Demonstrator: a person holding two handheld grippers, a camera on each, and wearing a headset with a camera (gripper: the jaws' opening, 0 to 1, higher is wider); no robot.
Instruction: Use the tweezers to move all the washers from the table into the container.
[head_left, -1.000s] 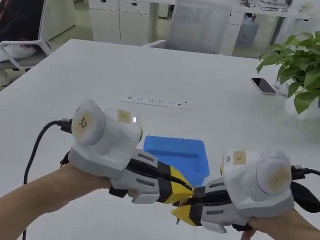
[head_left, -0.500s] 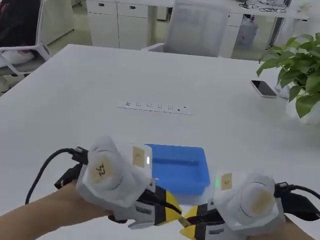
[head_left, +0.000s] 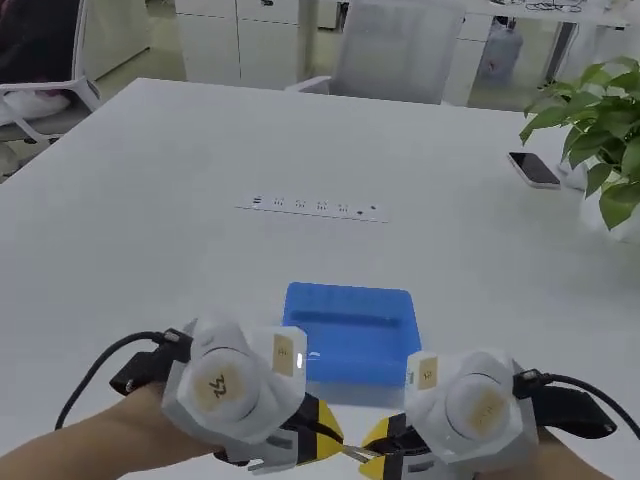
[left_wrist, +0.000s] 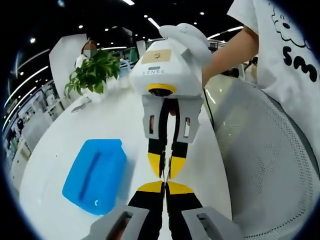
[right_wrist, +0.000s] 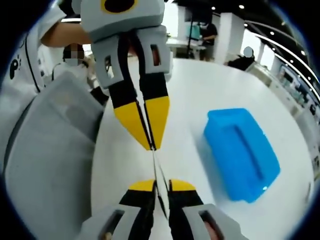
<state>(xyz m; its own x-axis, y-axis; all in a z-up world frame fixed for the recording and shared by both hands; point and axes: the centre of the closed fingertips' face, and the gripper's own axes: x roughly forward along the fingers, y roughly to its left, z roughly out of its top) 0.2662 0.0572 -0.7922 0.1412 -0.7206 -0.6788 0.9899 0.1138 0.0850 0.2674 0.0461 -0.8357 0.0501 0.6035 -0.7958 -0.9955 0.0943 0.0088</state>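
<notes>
L gripper (left_wrist: 165, 186), R gripper (right_wrist: 161, 186) pinch thin metal tweezers (right_wrist: 156, 167) by blue container (head_left: 345, 295).

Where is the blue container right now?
Head view: the container sits mid-table, just beyond the left gripper and right gripper, before the power strip.

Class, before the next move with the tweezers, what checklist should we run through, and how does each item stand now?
1. Grip on the thin metal tweezers: ok, right gripper shut on them.
2. Tweezer tips free: not ok, left gripper pinches their far end.
3. The blue plastic container on the white table: ok.
4. Container's opening facing up: cannot tell.
5. Where the washers lie: cannot tell.
</notes>
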